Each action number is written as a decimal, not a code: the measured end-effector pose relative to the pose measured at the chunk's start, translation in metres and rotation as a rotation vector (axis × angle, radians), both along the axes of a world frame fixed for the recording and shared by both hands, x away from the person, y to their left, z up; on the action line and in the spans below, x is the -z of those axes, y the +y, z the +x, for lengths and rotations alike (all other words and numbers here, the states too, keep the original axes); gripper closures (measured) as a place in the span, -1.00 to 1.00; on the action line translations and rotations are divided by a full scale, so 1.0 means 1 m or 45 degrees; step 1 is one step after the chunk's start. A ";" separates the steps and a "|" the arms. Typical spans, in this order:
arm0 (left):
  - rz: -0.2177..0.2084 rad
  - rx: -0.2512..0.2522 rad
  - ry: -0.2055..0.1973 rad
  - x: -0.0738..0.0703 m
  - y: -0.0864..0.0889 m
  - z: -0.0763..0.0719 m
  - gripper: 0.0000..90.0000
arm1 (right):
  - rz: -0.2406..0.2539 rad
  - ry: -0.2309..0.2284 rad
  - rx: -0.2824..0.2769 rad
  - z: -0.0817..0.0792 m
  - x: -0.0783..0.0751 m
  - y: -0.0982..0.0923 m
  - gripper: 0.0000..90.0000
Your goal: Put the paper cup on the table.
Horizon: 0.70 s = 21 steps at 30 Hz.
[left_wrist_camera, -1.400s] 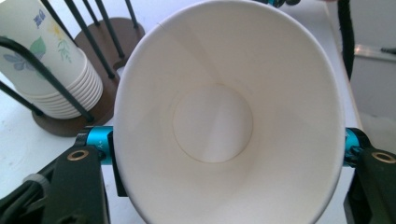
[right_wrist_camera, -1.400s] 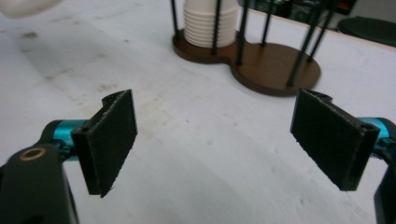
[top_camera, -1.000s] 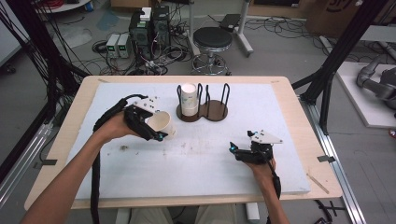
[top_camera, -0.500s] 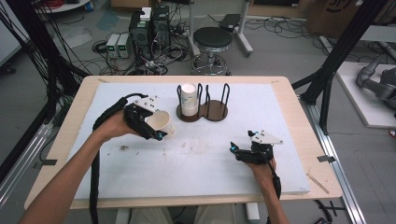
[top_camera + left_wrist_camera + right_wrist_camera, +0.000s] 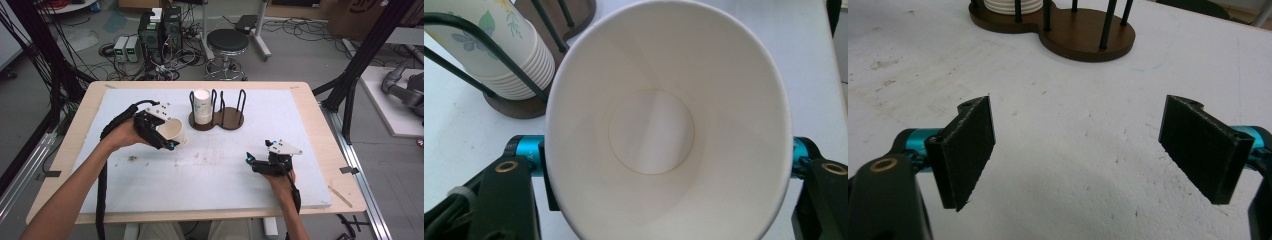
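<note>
- the left gripper (image 5: 162,135) pinches a paper cup (image 5: 171,132), its jaws pressed on the cup's two sides so the mouth squashes to an oval, as the left gripper view shows (image 5: 669,125).
- the cup is held off the table at the left, just short of the rack (image 5: 217,119); its long axis lies tilted, mouth turned back toward the gripper's camera and its base pointing away toward the rack.
- the rack is a dark figure-eight base with black wire posts; its left bay holds a stack of cups (image 5: 202,106), its right bay (image 5: 234,116) is bare.
- the relation that counts: the rack lies up and to the right of the held cup, near but apart, and the left hand is far nearer to it than the right.
- judgement: if the cup goes into a bay, it must first be turned upright, since its axis now leans well off the posts' line.
- the right gripper (image 5: 259,162) rests low at the table's right front, jaws spread wide with nothing between them; in its own view the pads (image 5: 970,150) frame bare table.
- the table (image 5: 215,175) is a white, scuffed board on a wooden top.
- around it: grey floor, cables, a stool (image 5: 227,42), black frame posts.
</note>
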<state>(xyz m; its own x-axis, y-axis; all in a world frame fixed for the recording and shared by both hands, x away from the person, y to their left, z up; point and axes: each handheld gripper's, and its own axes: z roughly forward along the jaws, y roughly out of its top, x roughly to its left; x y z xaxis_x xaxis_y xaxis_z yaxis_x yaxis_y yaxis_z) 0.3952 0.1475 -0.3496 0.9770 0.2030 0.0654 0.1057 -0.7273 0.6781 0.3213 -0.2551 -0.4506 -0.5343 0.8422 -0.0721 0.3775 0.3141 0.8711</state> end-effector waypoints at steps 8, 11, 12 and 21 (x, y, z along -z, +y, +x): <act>0.090 -0.017 0.016 0.010 -0.009 0.008 -0.33 | -0.005 0.006 0.003 0.001 0.000 0.000 -0.66; 0.122 -0.019 0.022 0.016 -0.012 0.012 -0.33 | -0.003 0.004 0.001 0.001 0.000 0.000 -0.66; 0.131 -0.020 0.030 0.017 -0.013 0.014 -0.33 | -0.003 0.004 0.001 0.001 0.000 0.000 -0.66; 0.228 -0.034 0.056 0.034 -0.025 0.024 -0.33 | -0.016 0.007 0.011 0.001 0.000 0.001 -0.65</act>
